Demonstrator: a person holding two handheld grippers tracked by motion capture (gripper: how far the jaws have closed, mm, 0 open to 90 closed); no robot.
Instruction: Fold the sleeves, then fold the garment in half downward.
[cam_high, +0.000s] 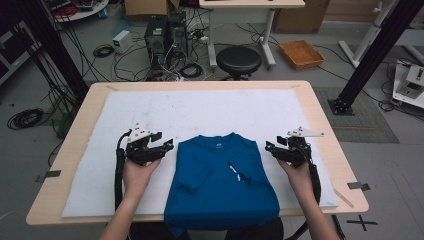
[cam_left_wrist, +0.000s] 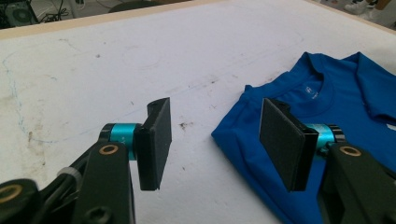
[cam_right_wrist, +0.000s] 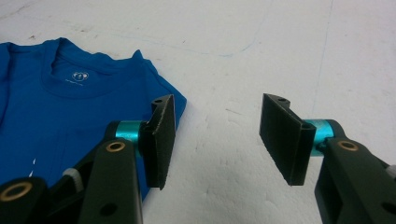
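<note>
A blue T-shirt (cam_high: 220, 180) lies face up on the white mat (cam_high: 200, 112), both sleeves folded inward, its hem hanging over the table's near edge. My left gripper (cam_high: 161, 143) hovers just left of the shirt's left shoulder (cam_left_wrist: 252, 121), jaws open and empty. My right gripper (cam_high: 272, 145) sits open beside the right shoulder (cam_right_wrist: 159, 84), nothing between its pads. The collar (cam_right_wrist: 77, 77) shows a small white label. A little white mark (cam_high: 235, 171) sits on the chest.
The wooden table (cam_high: 325, 130) frames the mat. Beyond its far edge stand a black stool (cam_high: 238, 60), computer towers (cam_high: 162, 35), loose cables and an orange tray (cam_high: 301, 53). Black frame posts (cam_high: 372, 55) rise at both sides.
</note>
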